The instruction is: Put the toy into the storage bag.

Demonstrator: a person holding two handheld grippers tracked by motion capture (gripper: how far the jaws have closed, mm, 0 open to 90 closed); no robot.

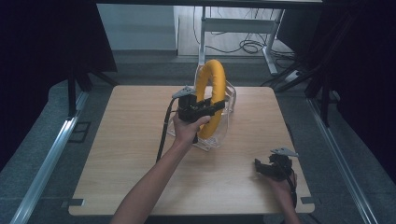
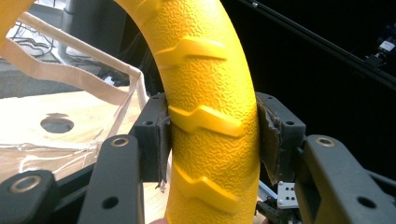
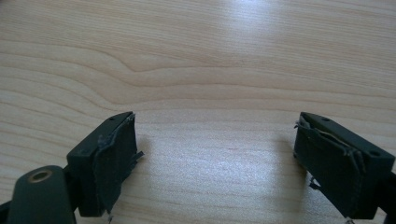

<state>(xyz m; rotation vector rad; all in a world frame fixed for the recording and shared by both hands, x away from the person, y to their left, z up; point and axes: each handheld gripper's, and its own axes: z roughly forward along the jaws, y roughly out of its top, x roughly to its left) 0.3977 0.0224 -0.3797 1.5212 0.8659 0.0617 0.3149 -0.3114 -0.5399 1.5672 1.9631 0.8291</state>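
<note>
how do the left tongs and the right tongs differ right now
The left tongs are shut on the yellow ring, raised above the table; the right tongs are open, holding nothing. In the high view the left tongs work mid-table and the right tongs sit low near its front right corner. Both have black jaws with frayed pads.
</note>
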